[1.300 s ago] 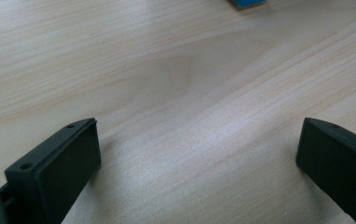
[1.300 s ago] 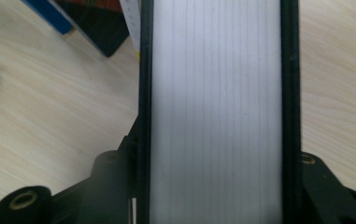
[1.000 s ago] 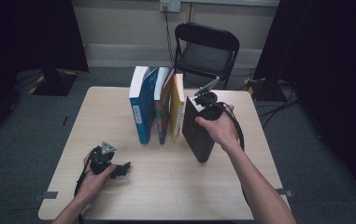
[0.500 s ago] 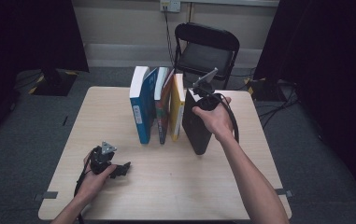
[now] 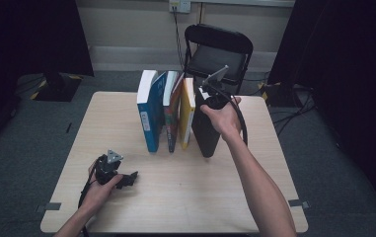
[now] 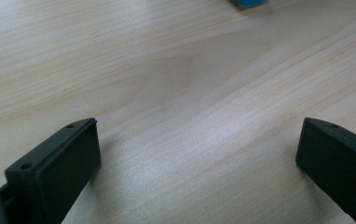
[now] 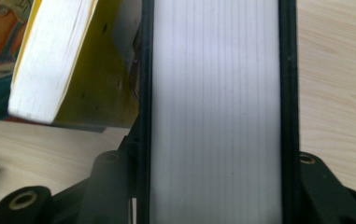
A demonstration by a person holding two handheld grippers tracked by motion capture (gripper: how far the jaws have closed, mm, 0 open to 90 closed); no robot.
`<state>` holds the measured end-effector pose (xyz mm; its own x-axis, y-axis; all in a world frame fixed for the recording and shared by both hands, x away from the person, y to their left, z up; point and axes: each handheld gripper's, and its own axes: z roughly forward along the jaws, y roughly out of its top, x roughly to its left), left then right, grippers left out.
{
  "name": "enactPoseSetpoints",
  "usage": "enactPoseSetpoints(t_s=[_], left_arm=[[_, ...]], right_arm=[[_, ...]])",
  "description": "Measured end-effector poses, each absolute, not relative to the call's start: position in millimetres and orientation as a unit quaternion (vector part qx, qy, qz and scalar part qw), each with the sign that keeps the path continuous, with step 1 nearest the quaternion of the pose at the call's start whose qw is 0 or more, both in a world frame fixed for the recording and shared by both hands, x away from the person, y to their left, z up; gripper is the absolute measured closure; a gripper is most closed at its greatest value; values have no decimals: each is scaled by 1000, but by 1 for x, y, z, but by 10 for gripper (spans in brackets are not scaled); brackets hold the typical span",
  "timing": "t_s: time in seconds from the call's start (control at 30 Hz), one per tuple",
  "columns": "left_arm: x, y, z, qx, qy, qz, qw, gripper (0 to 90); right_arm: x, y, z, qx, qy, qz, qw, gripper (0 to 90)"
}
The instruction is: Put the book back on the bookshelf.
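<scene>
A thick black book point(image 5: 206, 131) stands upright at the right end of a row of books, right beside a yellow book point(image 5: 188, 118). My right gripper point(image 5: 210, 101) comes down on it from above and is shut on it. In the right gripper view the black book's white page block point(image 7: 215, 107) runs between its black covers, with my right gripper point(image 7: 208, 161) pressing on both covers and the yellow book point(image 7: 49, 60) at the left. My left gripper point(image 5: 126, 178) rests on the table's front left, open over bare wood point(image 6: 196, 154).
A blue and white book point(image 5: 150, 116) and thinner books stand left of the yellow one on the wooden table point(image 5: 254, 197). A black folding chair point(image 5: 217, 49) stands behind the table's far edge. Dark curtains hang at both sides.
My right hand has carried the black book away from me and a little left, up to the yellow book. The left gripper has stayed put.
</scene>
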<state>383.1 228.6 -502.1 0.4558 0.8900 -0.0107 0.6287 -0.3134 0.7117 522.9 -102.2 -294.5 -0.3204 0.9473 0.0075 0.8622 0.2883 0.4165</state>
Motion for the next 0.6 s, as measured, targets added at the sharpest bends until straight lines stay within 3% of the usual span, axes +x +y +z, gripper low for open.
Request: enactPoseSetpoints(t_s=[0.6], left_arm=[[383, 229, -502, 786, 483, 197, 331, 0]], right_arm=[[553, -92, -295, 601, 767, 182, 132, 534]])
